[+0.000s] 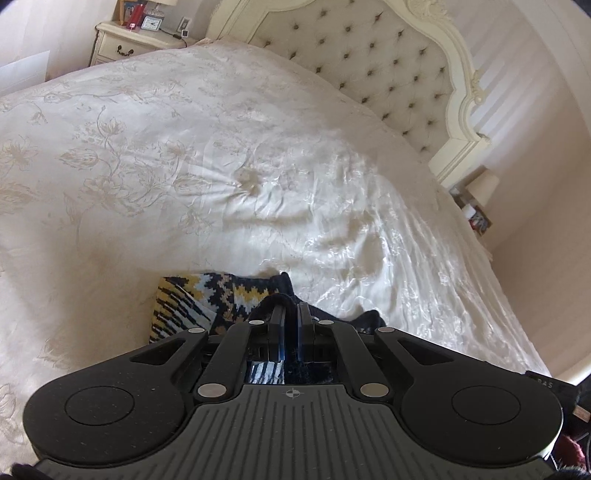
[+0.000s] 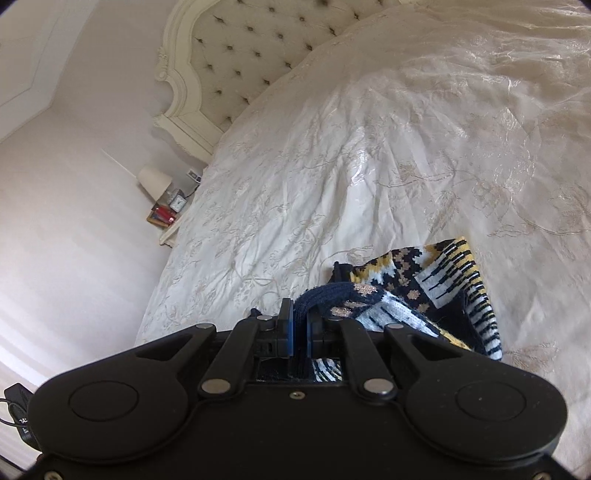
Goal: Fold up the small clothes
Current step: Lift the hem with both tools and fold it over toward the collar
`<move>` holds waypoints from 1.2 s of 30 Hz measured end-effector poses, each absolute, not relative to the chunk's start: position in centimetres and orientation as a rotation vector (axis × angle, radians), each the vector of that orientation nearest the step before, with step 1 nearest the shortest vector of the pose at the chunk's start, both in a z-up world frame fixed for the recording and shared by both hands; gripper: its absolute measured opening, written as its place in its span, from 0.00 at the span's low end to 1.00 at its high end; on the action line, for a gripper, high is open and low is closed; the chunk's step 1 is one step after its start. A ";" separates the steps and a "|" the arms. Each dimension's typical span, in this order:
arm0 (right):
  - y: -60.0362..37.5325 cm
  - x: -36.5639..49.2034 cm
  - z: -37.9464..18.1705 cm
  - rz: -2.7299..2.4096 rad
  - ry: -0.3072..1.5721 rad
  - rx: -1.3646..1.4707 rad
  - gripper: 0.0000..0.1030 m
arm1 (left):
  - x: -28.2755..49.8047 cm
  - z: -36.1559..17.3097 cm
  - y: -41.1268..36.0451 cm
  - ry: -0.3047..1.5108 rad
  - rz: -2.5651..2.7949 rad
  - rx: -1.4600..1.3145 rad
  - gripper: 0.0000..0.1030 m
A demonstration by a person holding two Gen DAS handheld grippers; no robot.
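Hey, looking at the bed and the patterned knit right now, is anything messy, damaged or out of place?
Nothing looks damaged or spilled. The patterned knit is bunched and lifted at its dark edge, pinched by both the left gripper and right gripper, which fits folding. The bedspread is only wrinkled near its middle.

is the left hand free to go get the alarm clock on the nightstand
Probably not yet: the left gripper has its jaws shut on the patterned knit garment, and the clock sits across the whole bed.
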State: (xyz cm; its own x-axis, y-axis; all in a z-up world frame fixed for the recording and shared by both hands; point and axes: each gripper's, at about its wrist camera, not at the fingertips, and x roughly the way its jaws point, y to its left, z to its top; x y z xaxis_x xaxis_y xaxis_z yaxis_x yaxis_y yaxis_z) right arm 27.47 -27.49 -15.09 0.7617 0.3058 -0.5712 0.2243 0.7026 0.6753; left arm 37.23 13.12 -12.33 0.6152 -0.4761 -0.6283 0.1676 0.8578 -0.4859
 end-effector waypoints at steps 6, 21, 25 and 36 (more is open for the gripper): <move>-27.5 31.4 -18.1 -0.024 0.815 0.796 0.13 | 41.0 -15.5 12.4 0.904 -0.369 -0.358 0.05; -27.1 36.1 -21.3 -0.155 0.895 0.768 0.25 | 45.9 -18.2 13.4 0.944 -0.291 -0.404 0.28; -26.9 35.4 -20.7 -0.171 0.847 0.749 0.55 | 46.1 -16.8 14.0 0.921 -0.287 -0.378 0.30; -25.6 31.2 -19.5 -0.148 0.869 0.635 0.56 | 40.9 -16.9 12.1 0.981 -0.366 -0.219 0.36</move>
